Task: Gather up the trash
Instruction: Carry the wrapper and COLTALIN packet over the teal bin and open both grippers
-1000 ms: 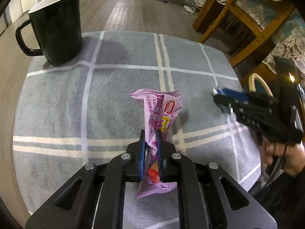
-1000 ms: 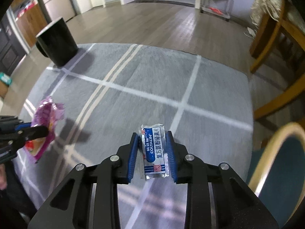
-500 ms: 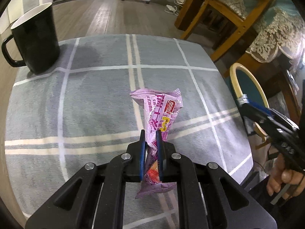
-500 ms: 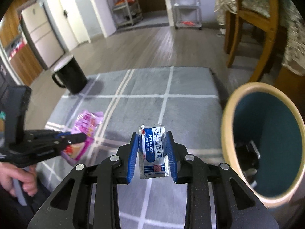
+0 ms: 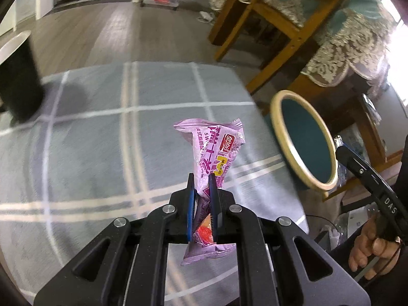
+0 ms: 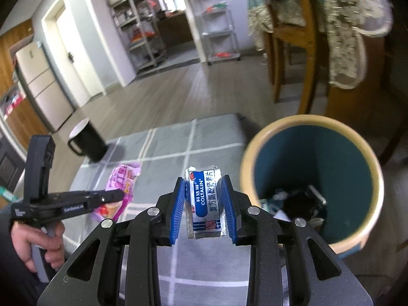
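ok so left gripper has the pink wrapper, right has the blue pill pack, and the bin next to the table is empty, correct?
Not quite: the bin isn't empty. The right wrist view shows trash already lying at its bottom. The rest holds: the left gripper is clamped on the pink wrapper, and the right gripper holds the blue pill pack, beside the table.

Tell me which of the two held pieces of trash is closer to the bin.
The silver-and-blue COLTALIN blister pack, clamped in the right gripper, right beside the teal bin. The pink snack wrapper in the left gripper hangs farther off, over the grey tablecloth.
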Action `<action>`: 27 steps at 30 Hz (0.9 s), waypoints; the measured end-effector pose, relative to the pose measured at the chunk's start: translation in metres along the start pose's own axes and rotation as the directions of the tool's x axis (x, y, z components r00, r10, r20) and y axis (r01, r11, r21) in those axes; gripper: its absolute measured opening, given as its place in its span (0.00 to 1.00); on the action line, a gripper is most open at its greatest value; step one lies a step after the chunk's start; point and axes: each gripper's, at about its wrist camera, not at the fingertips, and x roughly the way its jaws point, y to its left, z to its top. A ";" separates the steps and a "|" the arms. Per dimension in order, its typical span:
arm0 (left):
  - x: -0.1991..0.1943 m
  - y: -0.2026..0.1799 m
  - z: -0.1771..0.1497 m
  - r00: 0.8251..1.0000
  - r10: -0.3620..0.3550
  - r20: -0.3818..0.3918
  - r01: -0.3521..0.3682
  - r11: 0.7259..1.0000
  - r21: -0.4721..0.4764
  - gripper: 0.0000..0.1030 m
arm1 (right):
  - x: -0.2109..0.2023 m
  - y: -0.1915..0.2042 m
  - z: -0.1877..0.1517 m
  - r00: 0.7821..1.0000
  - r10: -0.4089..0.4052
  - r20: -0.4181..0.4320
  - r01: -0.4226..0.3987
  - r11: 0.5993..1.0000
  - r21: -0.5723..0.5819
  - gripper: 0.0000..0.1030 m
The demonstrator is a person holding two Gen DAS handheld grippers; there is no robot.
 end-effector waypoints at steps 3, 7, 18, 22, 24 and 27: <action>0.008 -0.027 0.010 0.999 -0.034 0.000 0.034 0.998 0.043 0.09 | -0.010 -0.019 0.003 0.999 -0.028 0.029 0.027 0.998 0.054 0.30; 0.021 -0.065 0.022 0.997 -0.076 -0.012 0.076 0.991 0.107 0.09 | -0.022 -0.052 0.007 0.996 -0.072 0.062 0.061 0.986 0.158 0.30; 0.079 -0.154 0.052 0.990 -0.123 -0.074 0.136 0.969 0.207 0.09 | -0.021 -0.102 0.009 0.994 -0.090 0.066 0.065 0.946 0.318 0.30; 0.101 -0.172 0.056 0.989 -0.106 -0.101 0.127 0.963 0.237 0.09 | -0.014 -0.121 0.012 0.995 -0.089 0.054 0.063 0.928 0.368 0.30; 0.110 -0.176 0.058 0.988 -0.098 -0.117 0.124 0.963 0.238 0.09 | -0.009 -0.129 0.011 0.995 -0.086 0.046 0.061 0.917 0.394 0.30; 0.122 -0.177 0.060 0.987 -0.084 -0.138 0.117 0.961 0.250 0.12 | 0.000 -0.138 0.011 0.996 -0.081 0.026 0.063 0.908 0.414 0.30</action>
